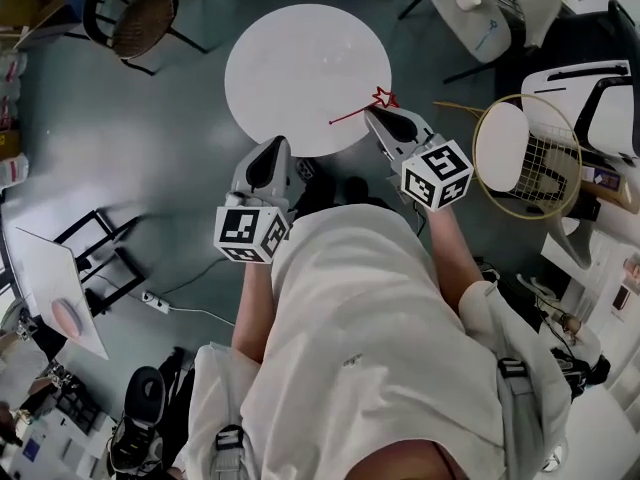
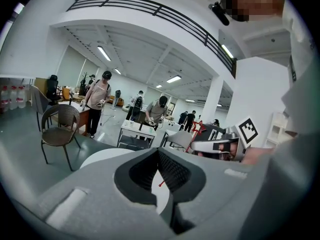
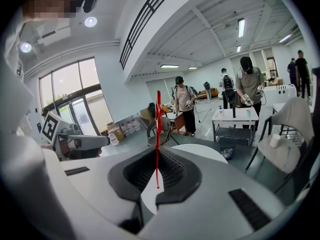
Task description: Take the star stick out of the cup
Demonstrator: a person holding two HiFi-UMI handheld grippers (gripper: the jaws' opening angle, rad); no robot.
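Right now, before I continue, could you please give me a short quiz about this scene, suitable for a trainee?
1. What is clamped in the right gripper?
A) a cup
B) the star stick
C) a spoon
2. True or false: a cup stands on the round white table.
3. Fill in the missing word: between the jaws of the left gripper there is ____.

Key: 1 B. 2 false, the tabletop is bare. 3 nothing, its jaws are together and empty.
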